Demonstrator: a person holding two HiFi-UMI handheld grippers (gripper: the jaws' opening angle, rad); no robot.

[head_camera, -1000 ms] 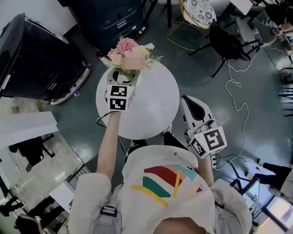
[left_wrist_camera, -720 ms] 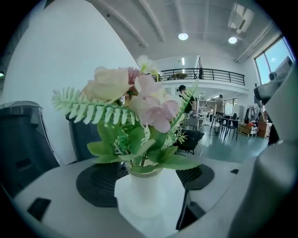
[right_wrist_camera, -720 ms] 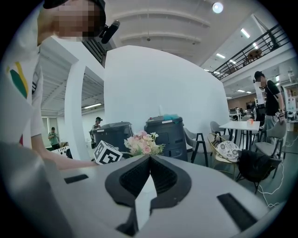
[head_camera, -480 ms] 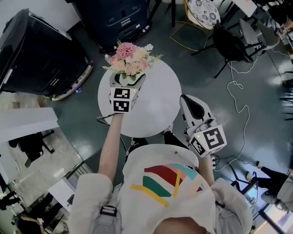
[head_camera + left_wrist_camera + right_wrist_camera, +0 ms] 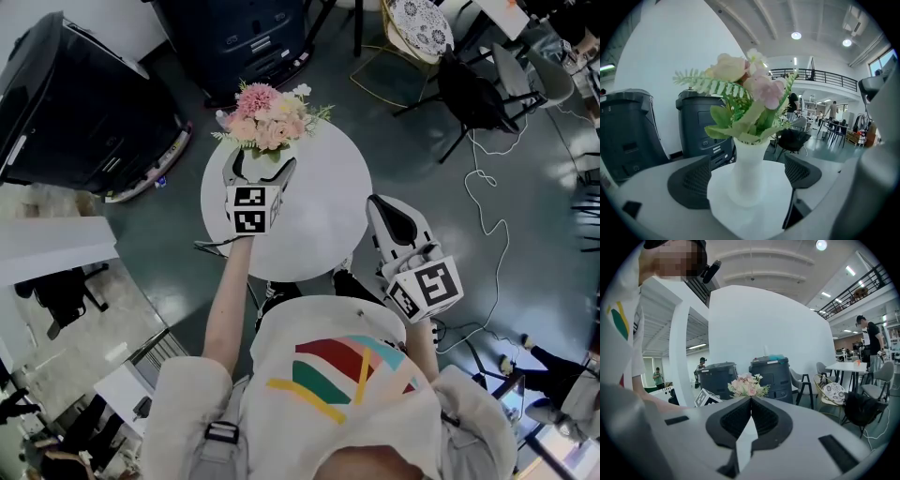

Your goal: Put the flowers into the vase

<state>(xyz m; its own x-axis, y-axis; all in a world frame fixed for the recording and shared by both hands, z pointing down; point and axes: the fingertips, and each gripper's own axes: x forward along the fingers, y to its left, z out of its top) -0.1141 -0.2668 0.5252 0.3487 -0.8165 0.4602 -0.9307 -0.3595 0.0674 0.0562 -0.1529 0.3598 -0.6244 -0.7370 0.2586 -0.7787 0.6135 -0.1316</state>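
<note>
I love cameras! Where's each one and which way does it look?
Head view: on the person's head, facing down at the table; shows arms, shirt, left hand-held gripper and right hand-held gripper.
Left gripper view: rides the left one, facing the vase standing untouched between jaws that have just been opening.
Right gripper view: rides the right one, looking past shut jaws; shirt shows.
All share the flowers.

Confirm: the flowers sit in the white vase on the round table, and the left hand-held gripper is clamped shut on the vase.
Not clamped. The left gripper view shows the left hand-held gripper open: its jaws have just been opening and stand clear either side of the vase. The flowers do sit in it, on the round table.
</note>
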